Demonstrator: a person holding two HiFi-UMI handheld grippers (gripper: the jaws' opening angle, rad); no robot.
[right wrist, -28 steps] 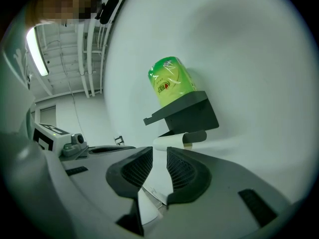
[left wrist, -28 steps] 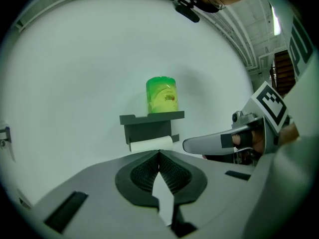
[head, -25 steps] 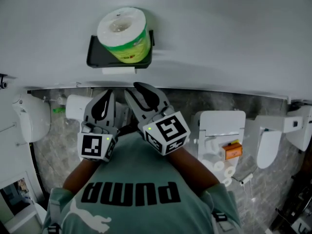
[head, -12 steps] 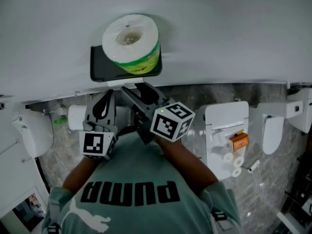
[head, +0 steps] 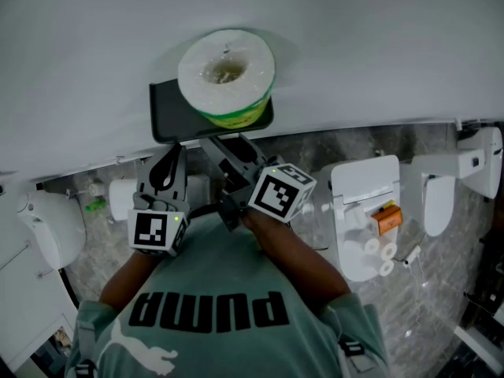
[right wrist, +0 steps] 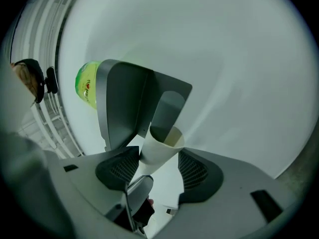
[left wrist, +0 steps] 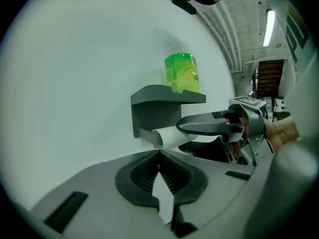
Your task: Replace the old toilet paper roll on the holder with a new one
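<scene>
- Head view: the new roll (head: 227, 69), in a green wrapper, stands on top of the dark holder (head: 168, 116) on the white wall, at 12 o'clock.
- Just under the holder, the left claw (head: 167, 160) is at 10 o'clock of the picture centre and the right claw (head: 226, 144) at 12 o'clock. The two are close beside each other.
- Left gripper view: the left claw is closed, with a thin white paper strip (left wrist: 163, 195) pinched between its pads.
- The old tube (left wrist: 167, 136), bare and white, hangs under the holder shelf, straight ahead at 12 o'clock from the jaw tips. The right claw reaches in to it from 3 o'clock.
- Right gripper view: the jaws of the right claw stand apart and have just been opening. The old tube lies between them, on the holder's grey arm (right wrist: 168, 108).
- The pad at 3 o'clock of the tube is clear of it, and the pad at 9 o'clock is right against it.
- The green roll shows at 10 o'clock, behind the shelf.
</scene>
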